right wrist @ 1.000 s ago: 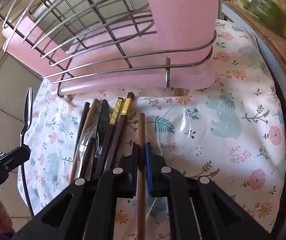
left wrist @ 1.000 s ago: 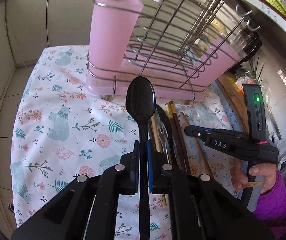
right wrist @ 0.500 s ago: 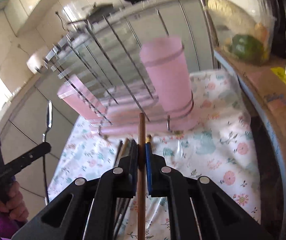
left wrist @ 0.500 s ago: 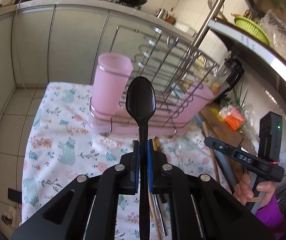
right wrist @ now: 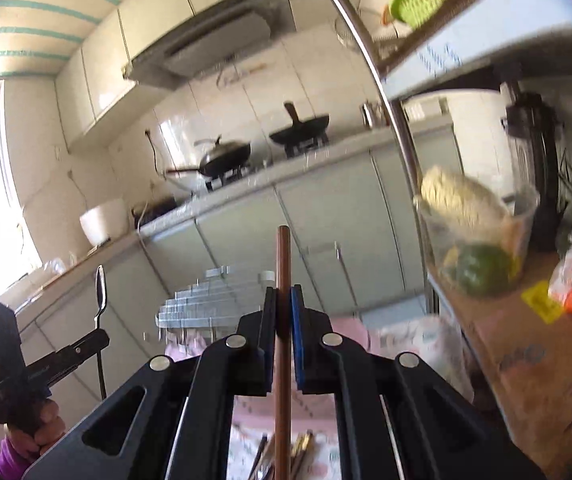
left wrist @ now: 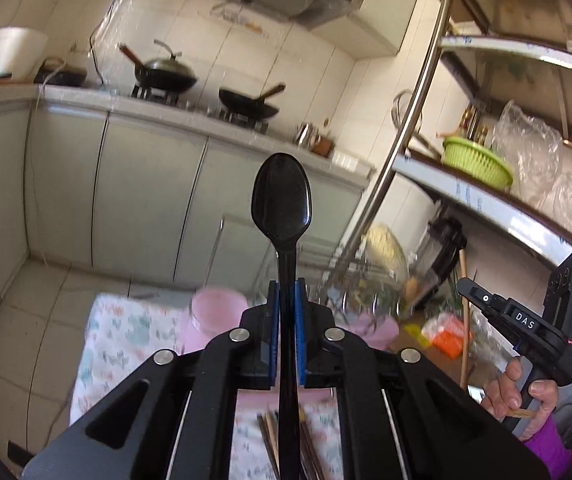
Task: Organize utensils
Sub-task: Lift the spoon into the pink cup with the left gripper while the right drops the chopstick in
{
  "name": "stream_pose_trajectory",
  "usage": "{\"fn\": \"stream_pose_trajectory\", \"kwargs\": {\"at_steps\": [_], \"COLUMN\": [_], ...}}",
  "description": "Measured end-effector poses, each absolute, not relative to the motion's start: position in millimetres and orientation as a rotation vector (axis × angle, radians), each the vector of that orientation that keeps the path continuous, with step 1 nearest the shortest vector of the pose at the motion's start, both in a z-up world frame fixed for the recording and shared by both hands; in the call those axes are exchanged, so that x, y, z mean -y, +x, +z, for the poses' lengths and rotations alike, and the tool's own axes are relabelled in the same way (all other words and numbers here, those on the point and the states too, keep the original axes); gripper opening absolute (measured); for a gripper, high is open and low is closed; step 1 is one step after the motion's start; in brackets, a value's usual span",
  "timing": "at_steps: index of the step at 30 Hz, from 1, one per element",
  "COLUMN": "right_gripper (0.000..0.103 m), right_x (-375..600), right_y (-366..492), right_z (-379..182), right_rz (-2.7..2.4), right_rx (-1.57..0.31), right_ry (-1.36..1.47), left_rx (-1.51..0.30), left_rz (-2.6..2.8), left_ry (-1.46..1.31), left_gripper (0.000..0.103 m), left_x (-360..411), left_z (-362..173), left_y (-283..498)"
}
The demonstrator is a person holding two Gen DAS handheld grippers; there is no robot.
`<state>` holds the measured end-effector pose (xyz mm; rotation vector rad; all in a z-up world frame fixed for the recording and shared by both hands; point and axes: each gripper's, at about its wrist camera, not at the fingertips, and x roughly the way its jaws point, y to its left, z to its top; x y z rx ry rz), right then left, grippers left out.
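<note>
While L fingers (left wrist: pixel 286 320) clench black spoon (left wrist: pixel 281 200) & R fingers (right wrist: pixel 283 320) clench chopstick (right wrist: pixel 283 264), pink cup (left wrist: pixel 215 312) below looks empty.

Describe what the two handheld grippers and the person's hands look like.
Both the left gripper and the right gripper are matte black, with blue-padded jaws, silver round rivets and triangular cut-outs in the linkage arms. From the left wrist view, the right one's side bears white "DAS" lettering and a small green light. The hands are bare, with purple sleeves.
</note>
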<state>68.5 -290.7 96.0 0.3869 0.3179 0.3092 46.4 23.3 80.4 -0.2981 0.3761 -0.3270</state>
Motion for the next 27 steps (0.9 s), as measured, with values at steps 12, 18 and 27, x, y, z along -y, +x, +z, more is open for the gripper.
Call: {"fn": "stream_pose_trajectory", "kwargs": {"at_steps": [12,18,27], "right_gripper": [0.007,0.007,0.007], "right_x": [301,303,300], "right_y": [116,142,174], "right_z": [143,136,121], "right_rz": [0.218,0.162,0.127], "right_rx": [-0.082,-0.04,-0.01], "right_ry": [0.367,0.346,0.297], "left_rx": [-0.121,-0.08,-0.097], "left_rz": [-0.207,-0.144,-0.092], "left_ry": [-0.272,-0.208,-0.148], "left_gripper": [0.006,0.006,0.006], "left_x": [-24,-16,-12], "left_z": [115,91,60], "left_y": [101,126,150]}}
